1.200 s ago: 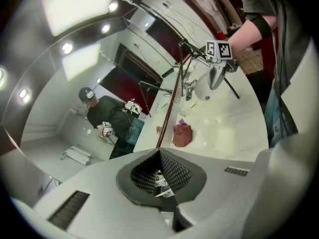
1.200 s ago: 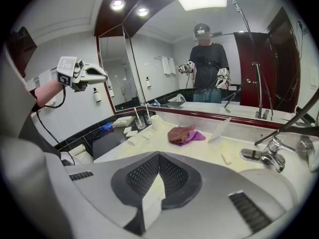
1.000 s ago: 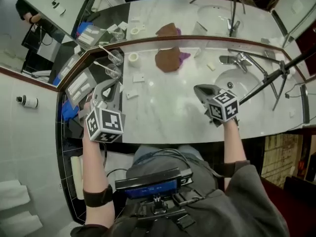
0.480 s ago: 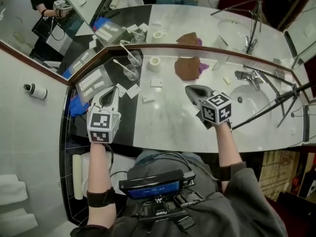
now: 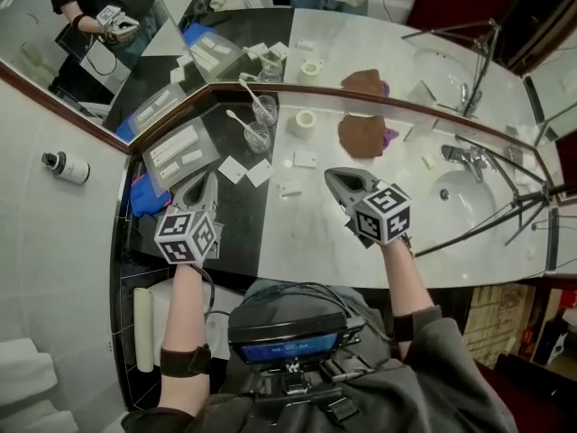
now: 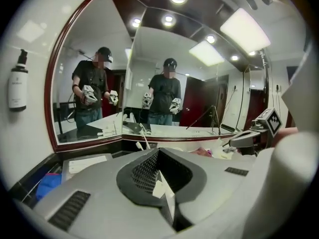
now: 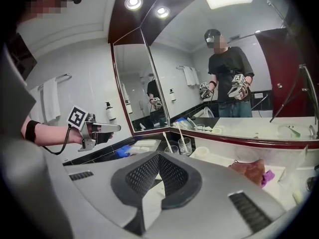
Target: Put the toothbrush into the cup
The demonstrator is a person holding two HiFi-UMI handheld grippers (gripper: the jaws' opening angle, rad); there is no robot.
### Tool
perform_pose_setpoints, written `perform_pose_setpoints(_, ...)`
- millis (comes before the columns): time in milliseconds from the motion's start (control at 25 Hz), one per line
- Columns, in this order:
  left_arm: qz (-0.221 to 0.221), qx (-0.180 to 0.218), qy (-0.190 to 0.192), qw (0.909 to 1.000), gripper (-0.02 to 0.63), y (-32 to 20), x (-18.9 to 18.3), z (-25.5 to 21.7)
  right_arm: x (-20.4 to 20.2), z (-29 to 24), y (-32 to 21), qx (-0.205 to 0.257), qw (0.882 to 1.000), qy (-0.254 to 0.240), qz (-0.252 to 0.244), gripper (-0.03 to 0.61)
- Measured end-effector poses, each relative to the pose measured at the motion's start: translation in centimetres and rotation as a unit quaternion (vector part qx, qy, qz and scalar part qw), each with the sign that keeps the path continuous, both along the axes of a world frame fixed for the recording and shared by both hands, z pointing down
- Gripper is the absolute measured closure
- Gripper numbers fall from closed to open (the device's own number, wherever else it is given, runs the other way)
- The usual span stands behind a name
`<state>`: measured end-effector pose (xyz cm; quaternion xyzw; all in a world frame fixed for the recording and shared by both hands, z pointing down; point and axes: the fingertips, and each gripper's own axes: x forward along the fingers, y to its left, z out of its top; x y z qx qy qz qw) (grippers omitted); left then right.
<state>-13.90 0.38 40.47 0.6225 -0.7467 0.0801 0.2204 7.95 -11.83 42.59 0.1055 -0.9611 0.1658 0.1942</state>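
Two clear glass cups (image 5: 257, 137) (image 5: 265, 110) stand at the back of the counter by the mirror, each with a white toothbrush (image 5: 239, 121) leaning in it. The right gripper view shows them ahead, cup (image 7: 185, 146) and toothbrush (image 7: 166, 142). My left gripper (image 5: 209, 184) hovers over the black counter part, nearer than the cups and to their left, shut and empty (image 6: 159, 169). My right gripper (image 5: 332, 177) hangs over the white marble to the right of the cups, also shut with nothing in it (image 7: 158, 169).
A white ring-shaped item (image 5: 306, 121) and a brown cloth (image 5: 362, 136) lie by the mirror. White cards (image 5: 260, 171) are scattered on the counter. A tray of sachets (image 5: 180, 152) sits left, a basin (image 5: 469, 201) with tap (image 5: 462, 156) right, a tripod leg (image 5: 491, 216) across it.
Both grippers have moved left along the counter. The left one has rolled, so its marker cube shows another face. The head view has swung left too.
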Motion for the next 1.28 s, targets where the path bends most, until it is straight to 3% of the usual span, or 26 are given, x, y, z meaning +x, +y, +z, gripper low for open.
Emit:
perform_pose_setpoints(320, -0.008, -0.018, 0.012, 0.9997, 0.611, 0.5, -1.6, 2.1, -2.8, 2.3, 0.8, -0.009, 1.0, 0.019, -0.021, 0.555)
perform_pose_setpoints(560, -0.01, -0.022, 0.009, 0.9997, 0.611, -0.1, -2.5, 3.0, -6.1, 3.8, -0.9, 0.024, 0.998, 0.046, -0.027, 0.552)
perform_pose_setpoints(680, -0.009, -0.024, 0.008, 0.9996, 0.611, -0.8, -3.1, 3.5, -9.0, 4.3, -1.7, 0.048, 0.996, 0.06, -0.046, 0.489)
perform_pose_setpoints(1000, -0.004, -0.036, 0.01, 0.9993, 0.611, -2.4, -5.2, 5.9, -17.9, 8.1, -3.4, 0.132, 0.979, 0.114, -0.107, 0.399)
perform_pose_setpoints(1280, 0.0, -0.039, 0.014, 0.9991, 0.611, -3.7, -8.0, 7.8, -24.5, 11.7, -5.4, 0.154, 0.972, 0.138, -0.113, 0.399)
